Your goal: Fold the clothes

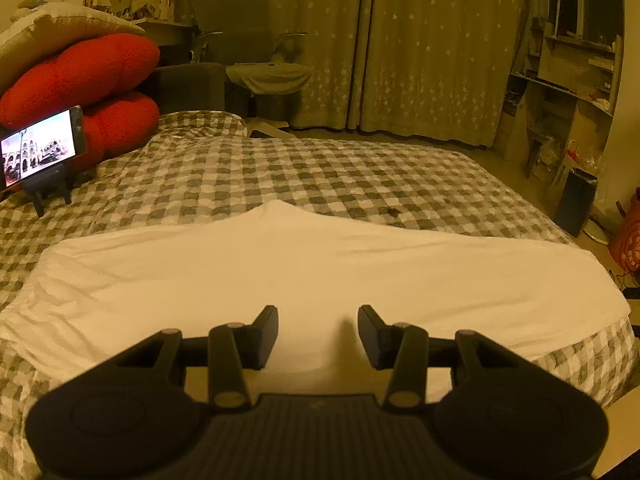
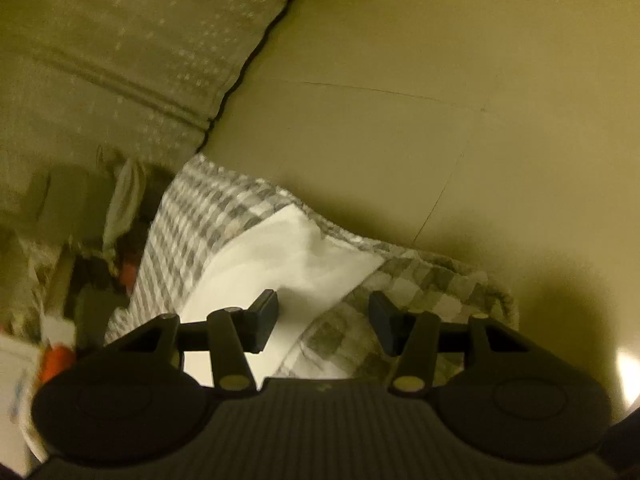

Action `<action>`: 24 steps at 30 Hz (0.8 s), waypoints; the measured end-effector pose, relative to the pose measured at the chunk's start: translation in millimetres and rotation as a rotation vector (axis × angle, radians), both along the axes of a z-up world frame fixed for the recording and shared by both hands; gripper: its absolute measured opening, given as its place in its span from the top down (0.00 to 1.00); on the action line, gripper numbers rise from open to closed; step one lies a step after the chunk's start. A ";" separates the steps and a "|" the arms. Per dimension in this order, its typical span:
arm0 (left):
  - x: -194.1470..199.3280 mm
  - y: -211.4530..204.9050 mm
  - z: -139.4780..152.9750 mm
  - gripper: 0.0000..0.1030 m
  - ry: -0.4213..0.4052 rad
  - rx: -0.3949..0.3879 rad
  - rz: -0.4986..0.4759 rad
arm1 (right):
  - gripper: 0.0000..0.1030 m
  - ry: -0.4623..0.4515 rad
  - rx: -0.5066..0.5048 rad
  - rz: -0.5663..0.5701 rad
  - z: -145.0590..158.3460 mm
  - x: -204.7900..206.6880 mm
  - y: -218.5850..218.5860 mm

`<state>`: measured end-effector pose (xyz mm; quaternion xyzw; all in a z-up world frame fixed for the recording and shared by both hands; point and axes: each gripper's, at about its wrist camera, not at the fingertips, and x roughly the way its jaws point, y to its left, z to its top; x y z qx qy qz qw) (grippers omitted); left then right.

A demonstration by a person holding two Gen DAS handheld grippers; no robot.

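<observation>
A white garment (image 1: 304, 264) lies spread flat across the near part of a bed with a grey-and-white checked cover (image 1: 304, 168). My left gripper (image 1: 318, 314) hovers over the garment's near middle. It is open, and only cloth shows below the gap. In the right wrist view, a corner of the white garment (image 2: 288, 256) lies at the bed's edge on the checked cover (image 2: 200, 208). My right gripper (image 2: 324, 298) hangs above that corner, open and holding nothing. Its left finger is over the white cloth and its right finger over the checked cover.
A phone on a small stand (image 1: 40, 148) sits on the bed at far left, before red cushions (image 1: 88, 68). Beyond the bed are an office chair (image 1: 240, 40), curtains (image 1: 420, 40) and shelves (image 1: 560, 92). Bare floor (image 2: 400, 120) lies past the bed edge, with clutter (image 2: 100, 272) to its left.
</observation>
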<state>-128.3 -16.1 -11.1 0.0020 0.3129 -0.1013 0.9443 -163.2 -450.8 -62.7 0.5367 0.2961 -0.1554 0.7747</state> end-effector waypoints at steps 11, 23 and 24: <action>9.8 -10.9 -3.1 0.56 0.016 0.000 -0.012 | 0.57 -0.053 0.139 -0.165 -21.7 -2.0 -7.1; 20.7 -6.2 -2.3 0.56 0.025 -0.019 0.004 | 0.91 -0.179 0.044 -0.257 2.7 -14.9 -1.3; 21.5 -5.3 -2.3 0.56 0.028 -0.023 0.006 | 0.92 -0.191 0.015 -0.259 6.0 -17.0 0.3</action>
